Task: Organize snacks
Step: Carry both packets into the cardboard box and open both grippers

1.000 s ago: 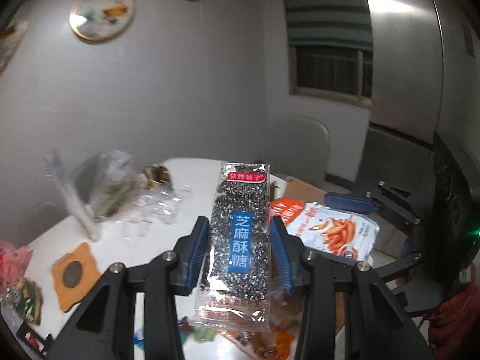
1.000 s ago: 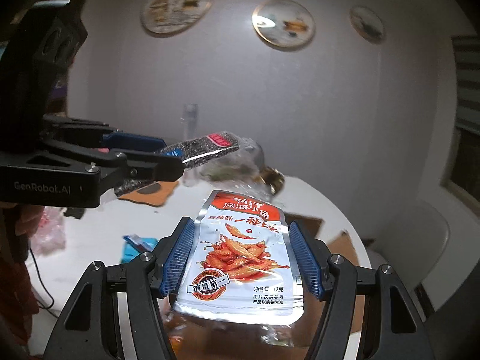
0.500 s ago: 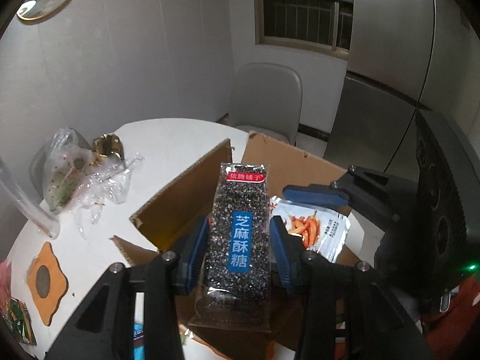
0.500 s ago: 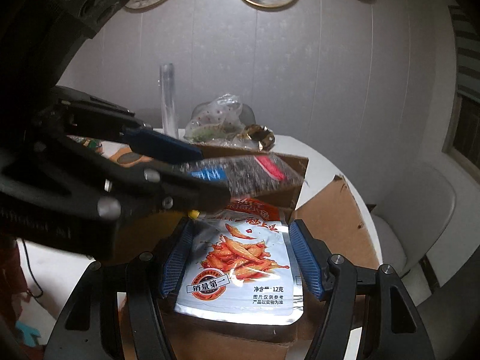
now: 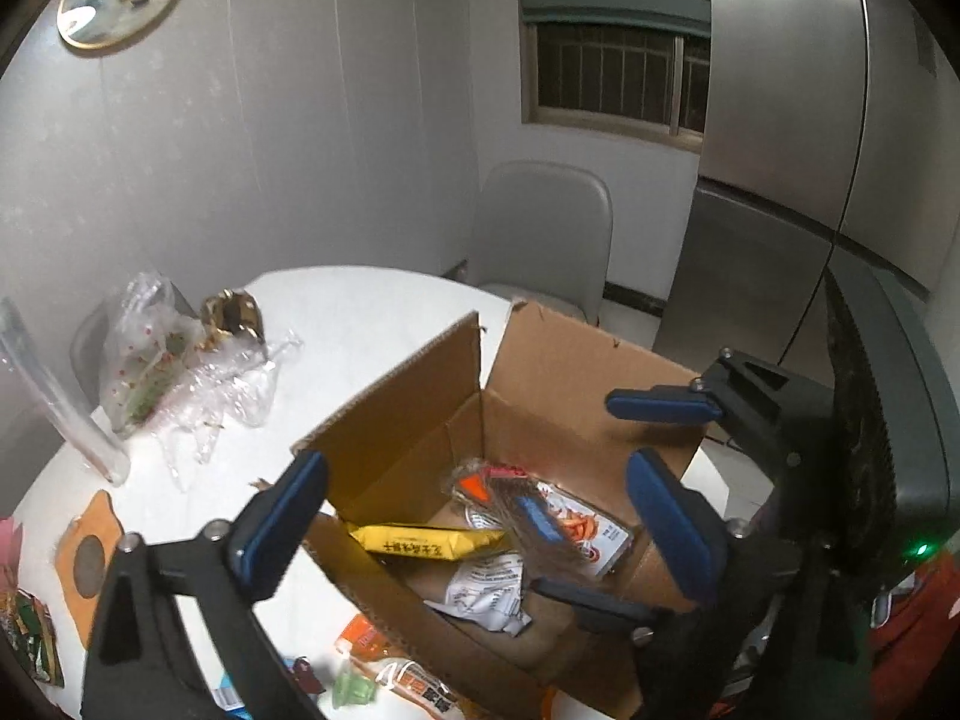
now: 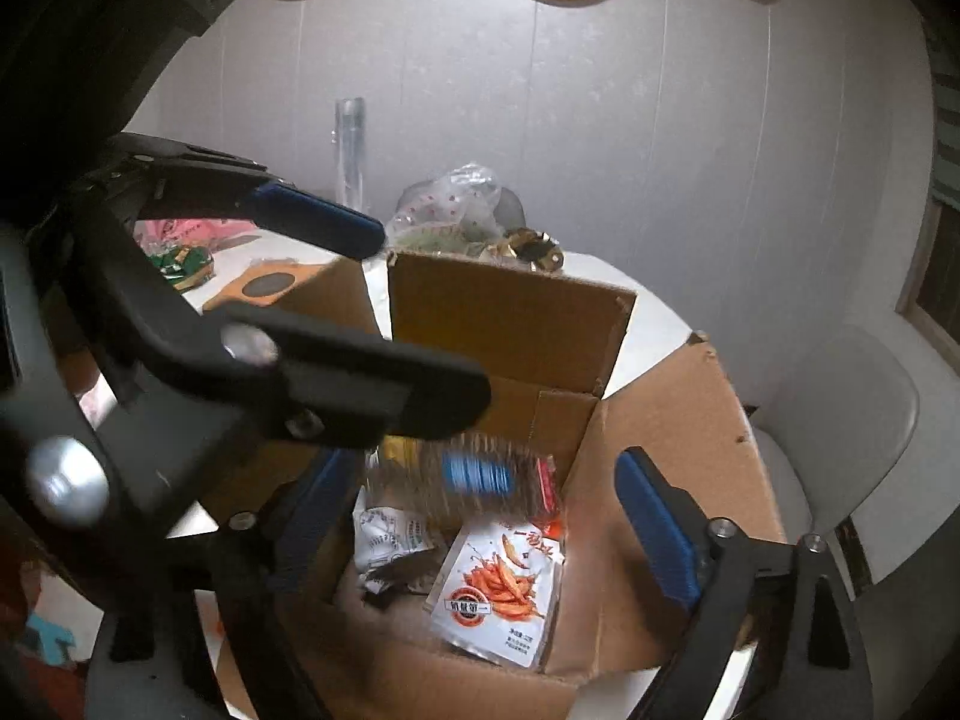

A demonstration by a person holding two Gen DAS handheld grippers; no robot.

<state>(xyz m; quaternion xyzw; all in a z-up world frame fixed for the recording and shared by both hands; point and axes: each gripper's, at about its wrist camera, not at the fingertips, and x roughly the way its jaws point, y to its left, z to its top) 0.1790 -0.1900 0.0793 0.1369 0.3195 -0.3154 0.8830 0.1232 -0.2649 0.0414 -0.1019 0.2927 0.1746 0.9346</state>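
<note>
Snack packs lie in the open cardboard box point(image 5: 414, 420) on the white round table point(image 5: 354, 312). Sesame candy pack point(image 5: 528, 516), motion-blurred, is in the box, lying partly over the fish snack pouch point(image 6: 501, 591); long axis runs diagonally in the left wrist view, red header end toward the far left corner. Fish snack pouch lies flat, top edge toward the box's far wall. Yellow bar point(image 5: 429, 540) lies crosswise beside them, white crumpled wrapper point(image 5: 489, 591) nearer the camera.

Left gripper point(image 5: 474, 531): jaws opening, spread wide, not pressing on anything. Right gripper point(image 6: 480, 528): jaws opening, wide, also gripping nothing. Both hang over the box; in the right wrist view the left gripper's black finger covers part of the box.

Around: raised box flaps, clear plastic bags point(image 5: 150, 360), orange coaster point(image 5: 84, 552), loose snacks point(image 5: 396, 678) at the near table edge, grey chair point(image 5: 543, 234).
</note>
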